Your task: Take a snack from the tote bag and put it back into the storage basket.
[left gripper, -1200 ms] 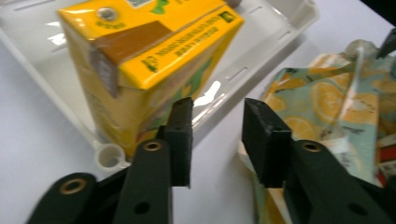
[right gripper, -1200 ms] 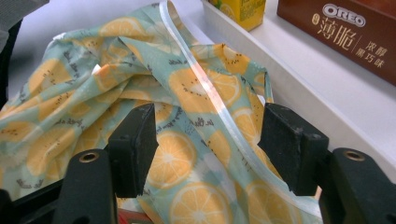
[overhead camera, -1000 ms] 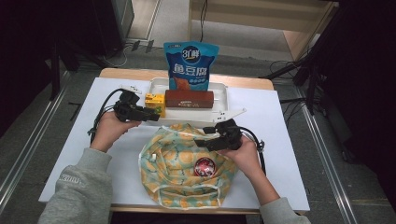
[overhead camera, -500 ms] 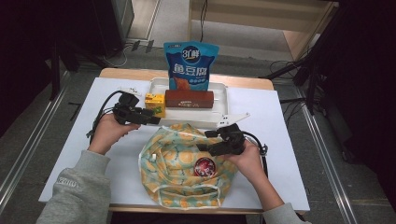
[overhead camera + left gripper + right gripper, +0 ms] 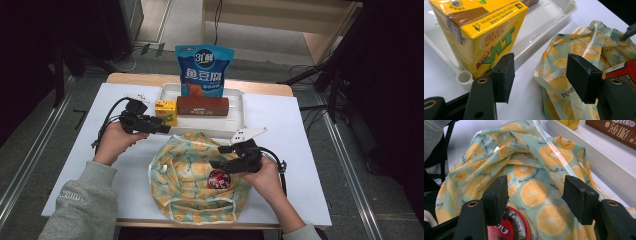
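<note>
High view: left gripper, jaws just opened and empty, beside the yellow carton; right gripper, wide and empty, over the bag; next, gripping the carton.

A yellow drink carton stands at the near corner of the white tray, just beyond the left claw, whose jaws have just been opening and stand wide with nothing between them. Right of the carton, a lemon-print bag lies on the white worktop, beside the tray.
</note>
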The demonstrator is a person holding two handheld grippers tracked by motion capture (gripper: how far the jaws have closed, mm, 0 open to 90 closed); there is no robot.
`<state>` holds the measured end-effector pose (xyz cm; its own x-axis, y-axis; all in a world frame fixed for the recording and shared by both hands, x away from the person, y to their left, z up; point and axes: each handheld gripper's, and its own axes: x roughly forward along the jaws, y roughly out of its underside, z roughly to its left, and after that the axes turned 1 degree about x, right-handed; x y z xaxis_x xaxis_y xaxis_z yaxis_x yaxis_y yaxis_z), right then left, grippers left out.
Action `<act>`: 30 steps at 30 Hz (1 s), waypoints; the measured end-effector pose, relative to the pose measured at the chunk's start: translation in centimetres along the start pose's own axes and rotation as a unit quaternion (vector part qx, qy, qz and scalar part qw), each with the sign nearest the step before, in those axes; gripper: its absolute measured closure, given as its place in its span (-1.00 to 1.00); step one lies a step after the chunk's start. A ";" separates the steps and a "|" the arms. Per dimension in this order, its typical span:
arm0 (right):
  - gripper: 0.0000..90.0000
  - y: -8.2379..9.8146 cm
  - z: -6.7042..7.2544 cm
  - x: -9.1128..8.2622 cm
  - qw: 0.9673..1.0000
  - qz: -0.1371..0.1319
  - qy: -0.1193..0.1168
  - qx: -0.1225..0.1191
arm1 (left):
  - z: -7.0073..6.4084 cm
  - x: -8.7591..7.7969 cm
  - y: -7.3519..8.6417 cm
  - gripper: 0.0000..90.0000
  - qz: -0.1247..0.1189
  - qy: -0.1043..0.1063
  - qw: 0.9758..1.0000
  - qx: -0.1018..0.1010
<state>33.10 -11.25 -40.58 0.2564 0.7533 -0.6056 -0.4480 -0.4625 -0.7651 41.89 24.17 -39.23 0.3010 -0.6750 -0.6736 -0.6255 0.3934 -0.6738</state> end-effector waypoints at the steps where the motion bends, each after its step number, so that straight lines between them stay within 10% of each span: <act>1: -0.16 0.1 0.1 0.0 1.000 0.001 0.001 -0.001 | 0.0 0.0 0.0 -0.10 0.000 0.001 1.000 0.000; 30: -0.36 2.1 3.0 0.5 1.000 0.005 0.002 0.001 | 0.1 0.1 0.1 -0.12 0.003 -0.001 1.000 0.000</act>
<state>29.74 -10.47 -41.87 0.2557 0.7467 -0.6141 -0.4517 -0.4693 -0.7588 41.95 24.25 -39.37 0.2997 -0.6713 -0.6779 -0.6270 0.3970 -0.6703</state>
